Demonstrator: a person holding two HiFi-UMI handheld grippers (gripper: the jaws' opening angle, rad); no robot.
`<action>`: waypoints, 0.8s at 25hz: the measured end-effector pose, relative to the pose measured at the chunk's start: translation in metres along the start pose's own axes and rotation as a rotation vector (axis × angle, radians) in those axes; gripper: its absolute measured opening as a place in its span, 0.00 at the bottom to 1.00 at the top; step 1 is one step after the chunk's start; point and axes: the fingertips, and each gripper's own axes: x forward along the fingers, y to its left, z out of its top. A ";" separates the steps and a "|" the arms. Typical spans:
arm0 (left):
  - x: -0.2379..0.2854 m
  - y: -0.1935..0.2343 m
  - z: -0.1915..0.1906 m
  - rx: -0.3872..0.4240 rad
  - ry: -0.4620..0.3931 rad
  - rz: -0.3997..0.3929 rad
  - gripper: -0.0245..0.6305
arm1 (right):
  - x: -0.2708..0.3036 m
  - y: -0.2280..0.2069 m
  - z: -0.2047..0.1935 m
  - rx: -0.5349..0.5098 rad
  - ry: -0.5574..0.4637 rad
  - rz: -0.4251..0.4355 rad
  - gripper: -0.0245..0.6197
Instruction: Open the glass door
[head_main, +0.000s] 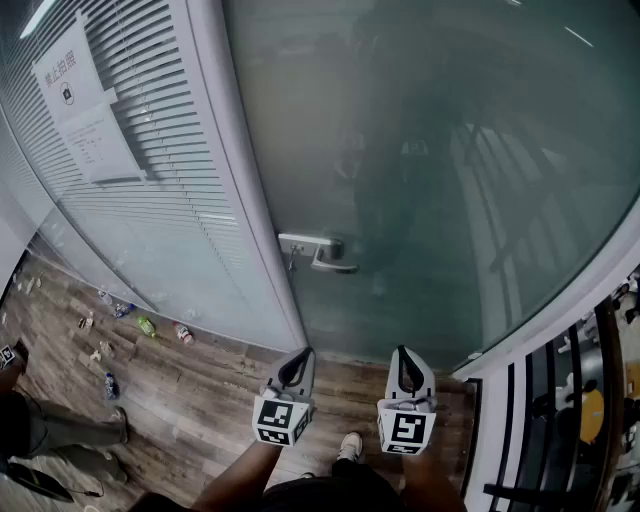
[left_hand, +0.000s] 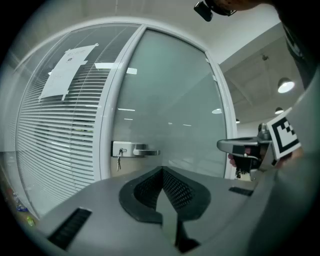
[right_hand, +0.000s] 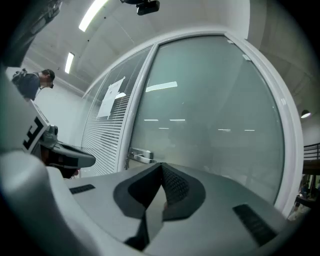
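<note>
Both claws are pinched fully together with nothing in them. The left gripper (head_main: 296, 368) and right gripper (head_main: 408, 370) sit side by side, touching nothing, clear of the glass door (head_main: 450, 180). The door's straight ahead, frosted, greenish, white-framed, with a silver lever handle (head_main: 325, 252) at its left edge and keys (head_main: 292, 264) dangling from it.

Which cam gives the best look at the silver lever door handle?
Left gripper view: the silver lever door handle shows side-on and nearly level, with hanging keys below it. Head view sees it from steeply above, foreshortened. Right gripper view shows it small and oblique.
</note>
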 end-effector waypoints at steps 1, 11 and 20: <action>0.006 0.001 -0.003 0.005 0.012 0.003 0.04 | 0.009 -0.001 -0.003 0.004 -0.009 0.020 0.06; 0.048 0.032 0.006 0.070 -0.014 0.085 0.04 | 0.102 0.028 0.012 -0.024 0.048 0.327 0.06; 0.072 0.053 0.004 0.063 -0.008 0.049 0.04 | 0.182 0.061 0.004 -0.152 0.132 0.483 0.07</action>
